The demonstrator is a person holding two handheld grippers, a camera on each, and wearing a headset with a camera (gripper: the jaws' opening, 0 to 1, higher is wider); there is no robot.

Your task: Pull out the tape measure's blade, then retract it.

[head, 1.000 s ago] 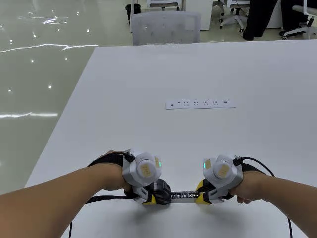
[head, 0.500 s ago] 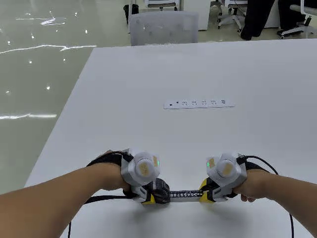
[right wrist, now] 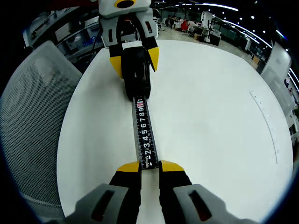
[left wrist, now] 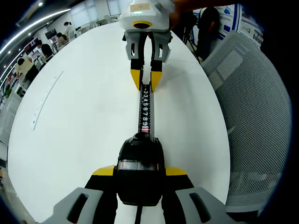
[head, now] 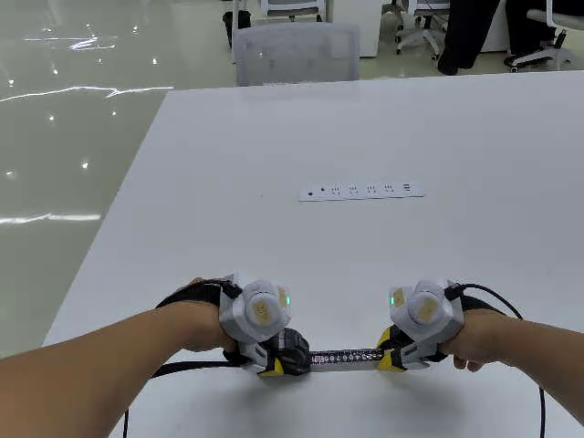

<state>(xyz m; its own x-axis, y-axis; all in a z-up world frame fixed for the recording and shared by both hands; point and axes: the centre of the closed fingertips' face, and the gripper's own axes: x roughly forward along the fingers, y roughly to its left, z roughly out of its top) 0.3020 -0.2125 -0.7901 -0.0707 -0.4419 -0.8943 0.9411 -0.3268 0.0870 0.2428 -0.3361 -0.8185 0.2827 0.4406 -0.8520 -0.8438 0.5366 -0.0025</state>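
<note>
White counter (head: 365,137), near edge: left gripper (left wrist: 140,171) clamped on tape measure case (left wrist: 140,154), right gripper (right wrist: 149,166) pinching blade (right wrist: 143,126) tip. Risk: tip slips w/ thin pinch, blade snaps back.

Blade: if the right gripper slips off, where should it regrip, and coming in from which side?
Take the blade at its free end, where the right gripper pinches it now. Come in head-on along its line, facing the case held by the left gripper. The strip is thin and straight, so a jaw on each edge at the end probably holds best.
</note>
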